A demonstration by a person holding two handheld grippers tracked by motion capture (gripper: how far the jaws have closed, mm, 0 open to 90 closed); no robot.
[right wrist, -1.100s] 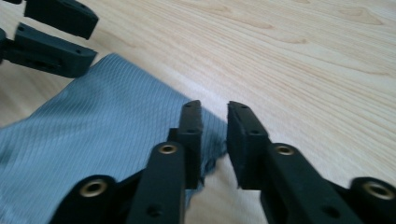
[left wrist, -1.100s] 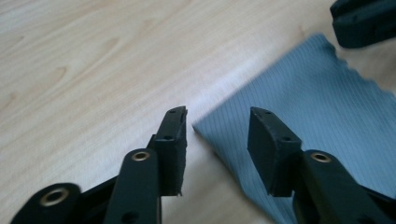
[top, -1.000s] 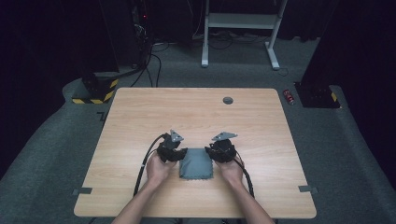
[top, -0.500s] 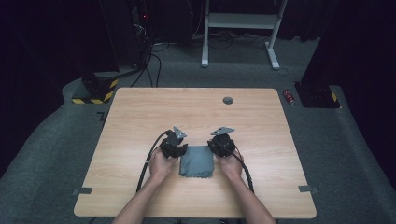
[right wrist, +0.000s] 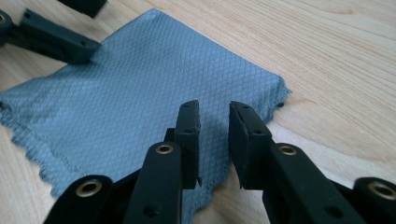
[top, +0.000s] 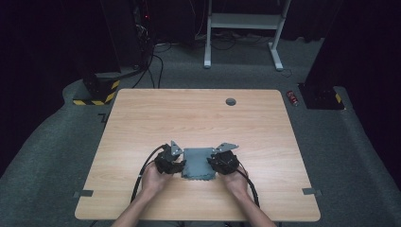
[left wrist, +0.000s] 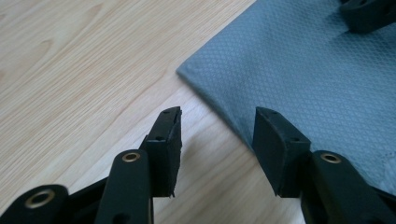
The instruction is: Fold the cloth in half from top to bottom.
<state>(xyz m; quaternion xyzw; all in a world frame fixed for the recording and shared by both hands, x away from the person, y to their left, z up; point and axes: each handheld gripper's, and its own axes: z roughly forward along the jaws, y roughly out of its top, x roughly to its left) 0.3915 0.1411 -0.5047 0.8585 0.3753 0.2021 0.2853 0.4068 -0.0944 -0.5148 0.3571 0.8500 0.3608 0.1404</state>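
The left gripper (top: 182, 163) and the right gripper (top: 211, 163) sit at the 2 sides of the grey cloth (top: 197, 163), both with jaws apart and nothing pinched. In the left gripper view, the left gripper (left wrist: 218, 122) stands released, its jaws having just widened, with the cloth's (left wrist: 299, 79) edge running between them but no pad pressing on it. In the right gripper view, the right gripper (right wrist: 214, 122) shows a narrow gap above the cloth's (right wrist: 140, 88) scalloped edge; its jaws have just been opening again after a brief squeeze, and no fabric is caught between them.

The cloth lies flat as a small folded rectangle on the near middle of the wooden table (top: 142, 123), closer to the near edge than it was 1 second ago; both hands have drawn back toward the person with it. I judge a fold has just been pressed and let go, so the next step is likely another grasp at the edges. Far off on the table sits a small dark round grommet (top: 231, 101).
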